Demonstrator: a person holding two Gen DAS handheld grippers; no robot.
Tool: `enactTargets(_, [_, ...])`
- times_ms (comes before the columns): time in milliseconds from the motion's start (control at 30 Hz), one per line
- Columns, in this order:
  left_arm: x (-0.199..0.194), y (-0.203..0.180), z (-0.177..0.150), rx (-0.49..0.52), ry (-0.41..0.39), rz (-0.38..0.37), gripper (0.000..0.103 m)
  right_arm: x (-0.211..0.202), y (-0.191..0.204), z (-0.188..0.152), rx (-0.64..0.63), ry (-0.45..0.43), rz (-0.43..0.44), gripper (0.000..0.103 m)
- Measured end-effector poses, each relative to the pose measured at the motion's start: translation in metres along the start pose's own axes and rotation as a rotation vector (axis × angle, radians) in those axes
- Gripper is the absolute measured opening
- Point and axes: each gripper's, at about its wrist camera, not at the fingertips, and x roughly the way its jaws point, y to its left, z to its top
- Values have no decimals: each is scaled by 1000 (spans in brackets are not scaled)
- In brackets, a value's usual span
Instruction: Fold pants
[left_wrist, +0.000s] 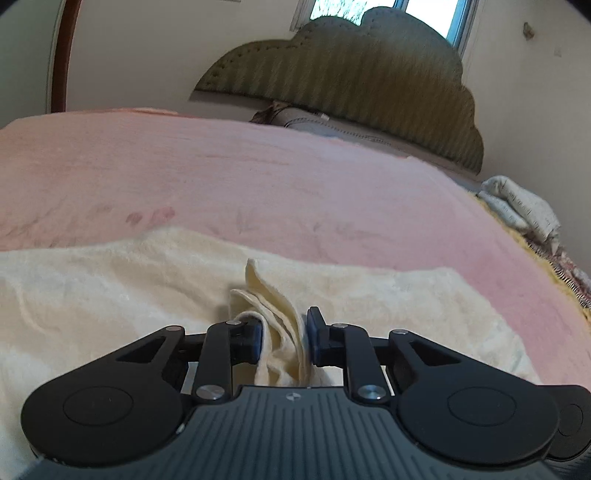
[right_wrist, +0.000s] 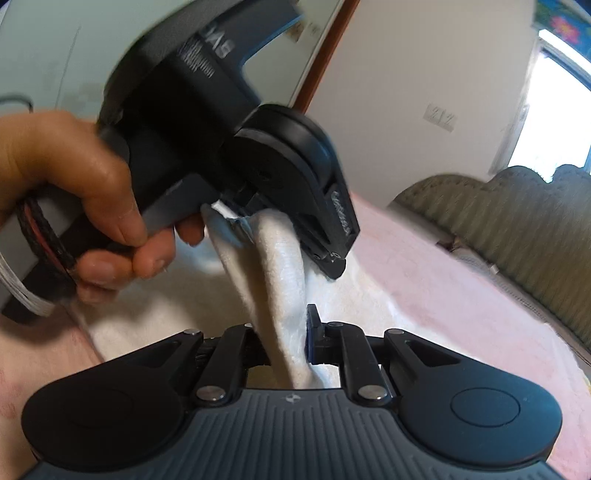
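The cream pants (left_wrist: 110, 280) lie spread across the near part of a bed covered by a pink blanket (left_wrist: 258, 177). In the left wrist view, the left hand-held gripper (left_wrist: 284, 341) is clenched on a bunched fold of the pants, the fabric gathered into upright pleats between its two blue-padded fingers (left_wrist: 314, 339), while the rest of the garment stretches flat to the left and right. Beyond the blanket, at the far side, a padded olive headboard (left_wrist: 351, 85) stands against the wall, with a window (left_wrist: 424, 14) above it. At the far right edge of the bed lies a crumpled pale cloth (left_wrist: 524, 206).

In the right wrist view, the right hand-held gripper (right_wrist: 286, 343) also grips the pants (right_wrist: 280, 280): a thick ridge of cream fabric rises from between its fingers and runs up and away to the left hand-held gripper (right_wrist: 295, 243), which is seen from the side just beyond it, closed on the same ridge. The two hand-held grippers are near each other, joined by the lifted fold. The person's left hand (right_wrist: 74, 192) wraps the handle of that device at the left of the picture. The pink blanket (right_wrist: 443, 295) extends to the right, with the headboard (right_wrist: 517, 240) at the far right and a wooden door frame (right_wrist: 325, 66) behind.
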Motion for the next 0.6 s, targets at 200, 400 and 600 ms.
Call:
enactTargets(200, [-17,9,-14,6,27,-19,33,-5,1,3,-95,77,45,16])
enactTargets(400, [-24,17,-11,5,-27,61,43,-49,-69,4,118,66,203,40])
enactTargets(600, [-19,12,-3,10,-45,43,40,-58,-133,-9,479,-2,144,48])
